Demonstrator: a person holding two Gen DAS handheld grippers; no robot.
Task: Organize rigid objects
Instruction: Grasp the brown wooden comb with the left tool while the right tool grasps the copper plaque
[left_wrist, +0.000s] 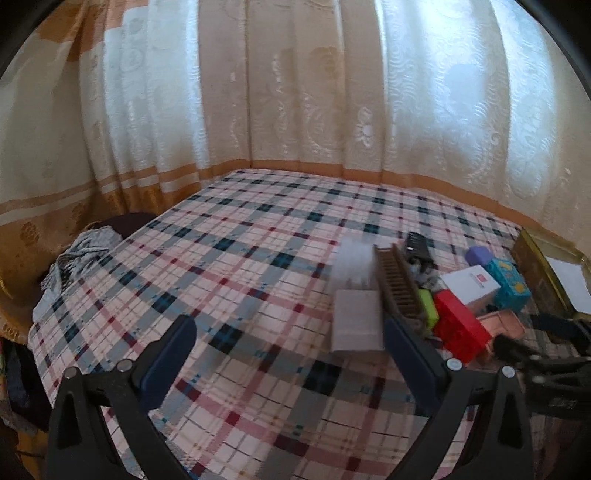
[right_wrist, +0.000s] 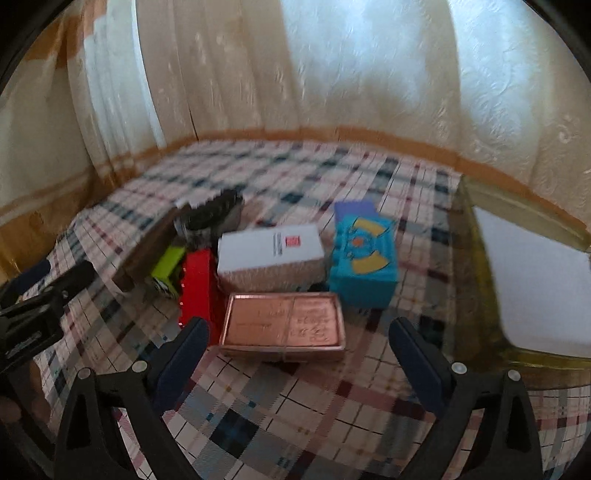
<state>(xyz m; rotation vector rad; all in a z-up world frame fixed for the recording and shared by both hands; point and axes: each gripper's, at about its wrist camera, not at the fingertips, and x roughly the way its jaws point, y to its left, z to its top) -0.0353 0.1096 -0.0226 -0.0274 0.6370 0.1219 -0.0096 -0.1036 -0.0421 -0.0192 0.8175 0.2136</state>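
Observation:
A cluster of rigid objects lies on the plaid-covered table (left_wrist: 240, 266). In the right wrist view a copper-pink tin (right_wrist: 282, 326) lies just ahead of my open right gripper (right_wrist: 299, 341), between its fingers' line. Behind it stand a white box (right_wrist: 269, 247), a teal box (right_wrist: 364, 258), a red block (right_wrist: 197, 291), a lime-green item (right_wrist: 168, 267) and a dark comb-like object (right_wrist: 214, 212). My left gripper (left_wrist: 288, 339) is open; a pale grey box (left_wrist: 356, 319) rests near its right finger, beside a brown wooden comb (left_wrist: 397, 280). The red block (left_wrist: 461, 326) and white box (left_wrist: 469, 286) lie further right.
An open gold-rimmed case with a white lining (right_wrist: 532, 280) stands at the right edge of the table. Cream curtains (left_wrist: 295, 92) hang behind the table. Crumpled cloth (left_wrist: 77, 254) lies off the left side. The left gripper (right_wrist: 40, 310) shows at the left of the right wrist view.

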